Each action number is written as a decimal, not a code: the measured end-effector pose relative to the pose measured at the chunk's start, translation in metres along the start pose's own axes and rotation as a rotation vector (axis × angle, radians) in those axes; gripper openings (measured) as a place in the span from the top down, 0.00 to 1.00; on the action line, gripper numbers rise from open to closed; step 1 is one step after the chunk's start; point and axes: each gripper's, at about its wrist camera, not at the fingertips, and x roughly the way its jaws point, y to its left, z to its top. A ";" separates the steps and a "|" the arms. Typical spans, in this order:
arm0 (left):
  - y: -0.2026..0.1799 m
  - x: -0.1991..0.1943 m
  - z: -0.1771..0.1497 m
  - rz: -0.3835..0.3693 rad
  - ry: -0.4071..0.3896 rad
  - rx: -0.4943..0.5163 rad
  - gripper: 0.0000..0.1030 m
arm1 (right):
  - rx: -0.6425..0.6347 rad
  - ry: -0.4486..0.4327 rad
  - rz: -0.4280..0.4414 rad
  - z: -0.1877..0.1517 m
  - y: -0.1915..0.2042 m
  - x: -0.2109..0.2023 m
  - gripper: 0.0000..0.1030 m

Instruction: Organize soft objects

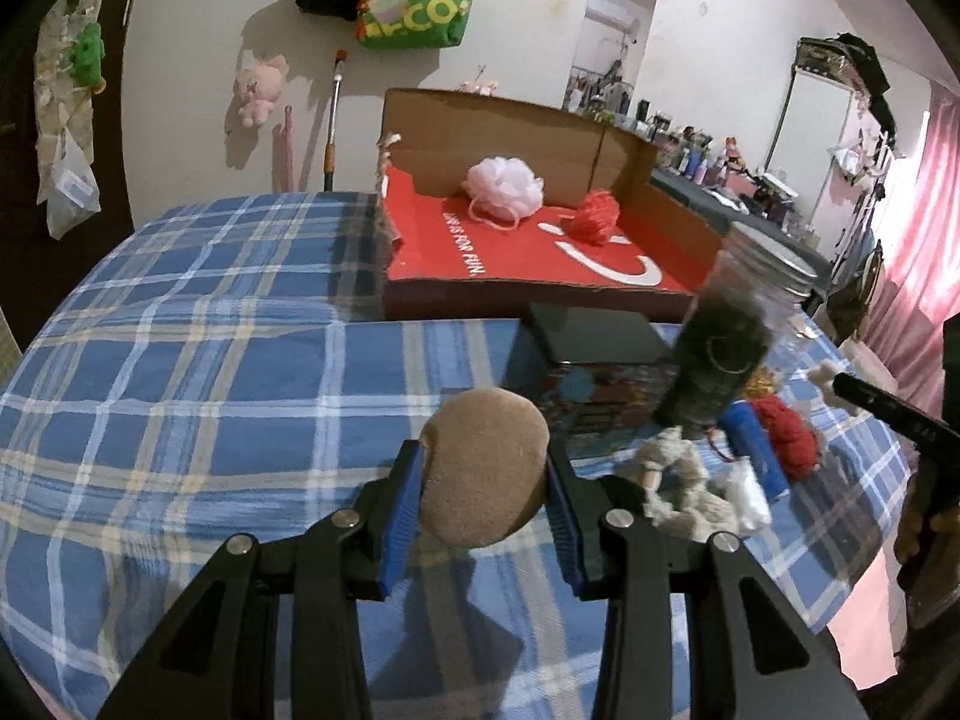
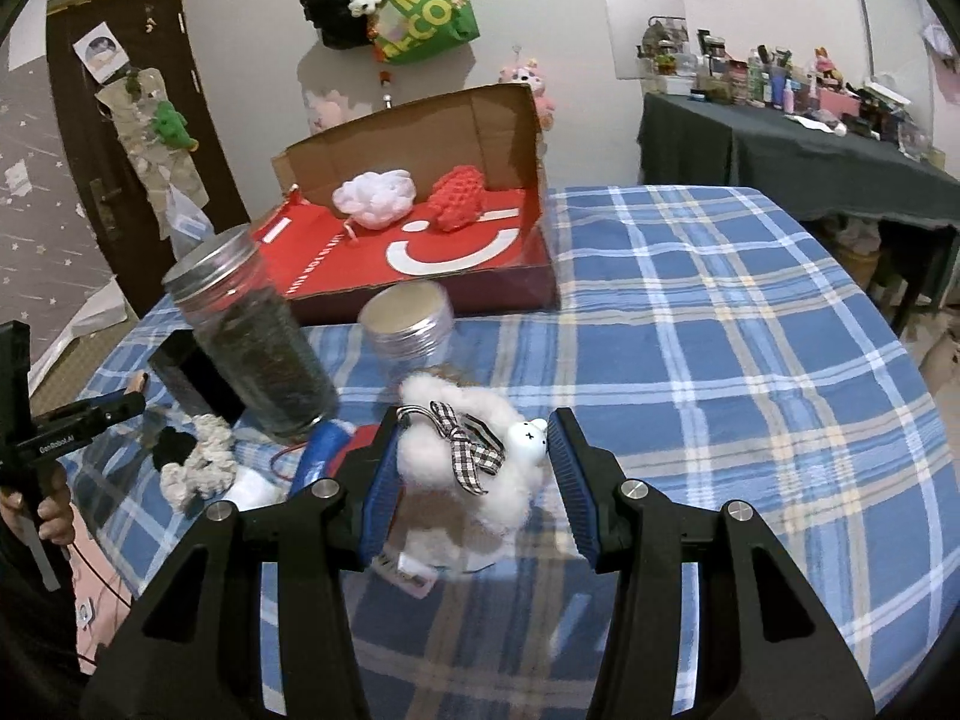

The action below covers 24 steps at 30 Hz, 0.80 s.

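Note:
My left gripper (image 1: 486, 468) is shut on a round brown puff (image 1: 483, 480), held between the blue pads above the checked cloth. My right gripper (image 2: 474, 462) is shut on a white fluffy scrunchie (image 2: 462, 480) with a checked bow and a small white bunny charm, lifted off the table. Beyond both stands an open red cardboard box (image 1: 540, 264) (image 2: 432, 252). Inside it lie a pale pink bath pouf (image 1: 504, 186) (image 2: 375, 198) and a red knitted piece (image 1: 594, 216) (image 2: 459, 198).
Between the grippers are a tall jar of dark stuff (image 2: 258, 348), a lidded tin (image 2: 408, 324), a black box (image 1: 594, 336), a cream scrunchie (image 2: 201, 468), a blue tube (image 1: 756, 450) and a red knit (image 1: 786, 438). A dark-clothed table (image 2: 780, 144) stands at far right.

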 end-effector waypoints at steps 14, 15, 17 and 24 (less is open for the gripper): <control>0.022 0.041 0.032 -0.006 0.116 0.069 0.60 | 0.044 0.092 0.021 0.037 -0.030 0.028 0.56; 0.023 0.043 0.034 -0.005 0.121 0.078 0.60 | 0.046 0.109 0.035 0.041 -0.032 0.032 0.56; 0.023 0.046 0.040 -0.011 0.132 0.097 0.60 | 0.051 0.135 0.059 0.047 -0.034 0.038 0.56; 0.024 0.056 0.061 -0.042 0.178 0.174 0.60 | 0.037 0.229 0.106 0.070 -0.037 0.058 0.56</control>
